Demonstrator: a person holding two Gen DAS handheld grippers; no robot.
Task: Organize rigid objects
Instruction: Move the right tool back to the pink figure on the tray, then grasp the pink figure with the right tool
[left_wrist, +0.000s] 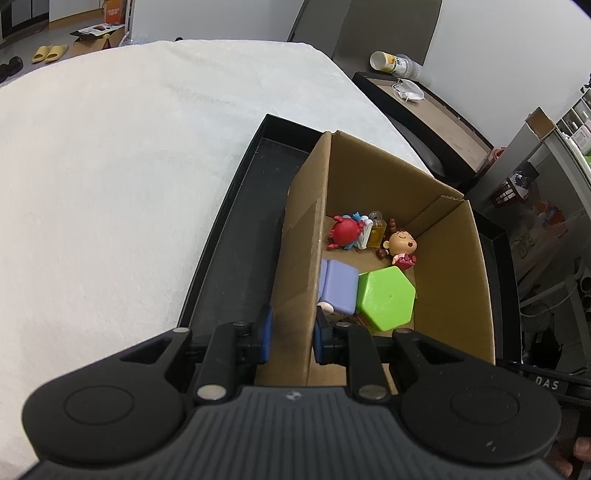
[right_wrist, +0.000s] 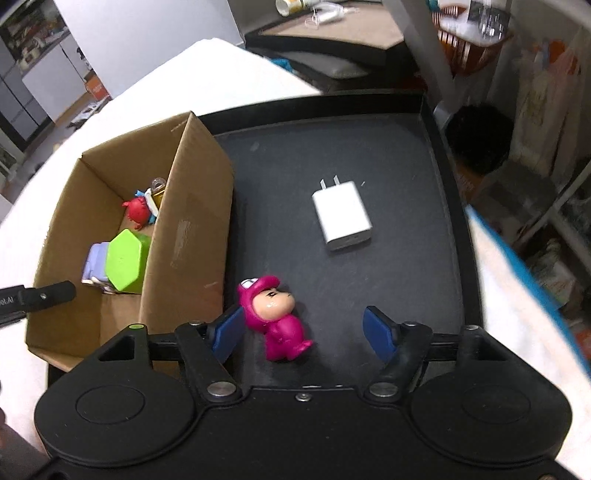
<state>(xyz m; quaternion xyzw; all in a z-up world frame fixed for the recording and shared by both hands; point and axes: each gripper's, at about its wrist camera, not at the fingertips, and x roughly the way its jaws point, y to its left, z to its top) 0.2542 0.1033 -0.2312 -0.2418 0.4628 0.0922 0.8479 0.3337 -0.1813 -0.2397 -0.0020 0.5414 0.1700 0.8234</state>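
Figurine: your magenta-suited toy figurine (right_wrist: 275, 319), peach face, lies on its side on the black tray (right_wrist: 406, 288), near-left corner by the cardboard box (right_wrist: 192, 240).
Axis: head toward tray's far edge, feet toward you.
Right claw (right_wrist: 303, 332): tilted down, released, jaws straddling figurine; left pad beside it.
Left claw (left_wrist: 293, 334): clenched on the box wall.

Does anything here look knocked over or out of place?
Yes: the pink figure lies toppled on the black tray, and a white charger lies flat there too, both outside the cardboard box that holds the other toys.
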